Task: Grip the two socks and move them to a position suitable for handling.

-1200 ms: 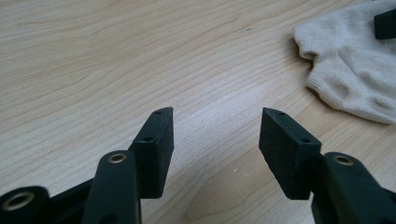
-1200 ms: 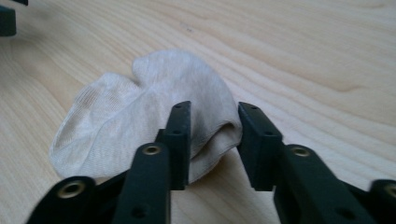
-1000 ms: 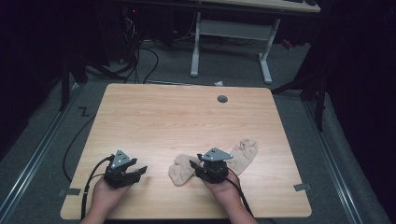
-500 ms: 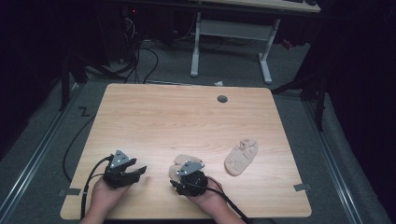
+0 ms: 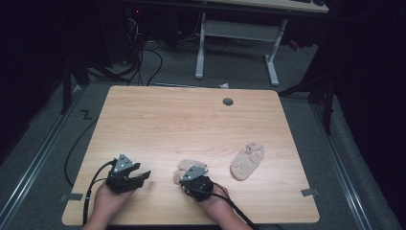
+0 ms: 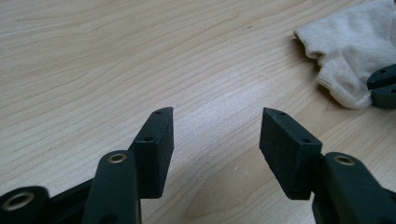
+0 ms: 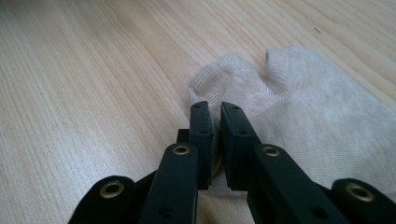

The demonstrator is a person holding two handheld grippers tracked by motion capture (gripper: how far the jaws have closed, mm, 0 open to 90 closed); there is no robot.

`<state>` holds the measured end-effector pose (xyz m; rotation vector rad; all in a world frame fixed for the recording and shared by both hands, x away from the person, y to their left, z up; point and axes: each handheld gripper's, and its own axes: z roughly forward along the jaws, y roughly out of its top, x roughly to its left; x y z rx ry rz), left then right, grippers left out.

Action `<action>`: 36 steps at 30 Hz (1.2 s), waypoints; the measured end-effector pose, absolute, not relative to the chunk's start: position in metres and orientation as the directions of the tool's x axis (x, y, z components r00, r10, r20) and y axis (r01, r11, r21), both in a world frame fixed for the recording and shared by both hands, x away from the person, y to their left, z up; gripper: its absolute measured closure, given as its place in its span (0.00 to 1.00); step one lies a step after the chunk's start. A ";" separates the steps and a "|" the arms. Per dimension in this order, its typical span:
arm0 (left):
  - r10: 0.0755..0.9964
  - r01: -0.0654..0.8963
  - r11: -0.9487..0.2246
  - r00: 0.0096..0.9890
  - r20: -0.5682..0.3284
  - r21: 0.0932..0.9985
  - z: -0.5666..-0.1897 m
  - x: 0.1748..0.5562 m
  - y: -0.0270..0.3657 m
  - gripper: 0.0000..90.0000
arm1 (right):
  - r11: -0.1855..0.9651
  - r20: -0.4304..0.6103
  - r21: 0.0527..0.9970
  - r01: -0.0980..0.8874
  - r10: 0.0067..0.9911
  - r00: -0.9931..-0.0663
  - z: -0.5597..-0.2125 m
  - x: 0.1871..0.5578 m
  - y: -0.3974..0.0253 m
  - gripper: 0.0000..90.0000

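Note:
Two beige socks lie on the wooden table [image 5: 191, 124]. The first sock [image 5: 190, 165] [image 7: 299, 121] sits near the front edge, and my right gripper [image 5: 182, 180] [image 7: 215, 126] is shut on its cuff edge, with fabric pinched between the jaws. The second sock [image 5: 247, 161] lies flat and alone further right. To the left, my left gripper [image 5: 143, 176] [image 6: 215, 135] rests low over bare wood, open and holding nothing. In the left gripper view the held sock [image 6: 350, 46] is at the upper right, apart from that gripper.
A round grey grommet [image 5: 228, 101] is set in the table near its far edge. Beyond the table stand the white legs of a desk [image 5: 201, 43] and loose cables on the grey floor. Bare wood spreads across the table's middle and back.
My right gripper has moved left along the front edge, pulling one sock away from the other, which stayed at the right. The left gripper has not moved.

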<state>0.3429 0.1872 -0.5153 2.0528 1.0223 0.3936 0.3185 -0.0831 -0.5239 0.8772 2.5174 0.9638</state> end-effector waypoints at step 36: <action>0.774 0.527 -0.363 0.630 -0.067 0.769 -0.515 0.343 0.187 0.50 | 0.203 0.142 0.787 0.582 0.860 -0.491 -0.501 0.372 -0.183 0.92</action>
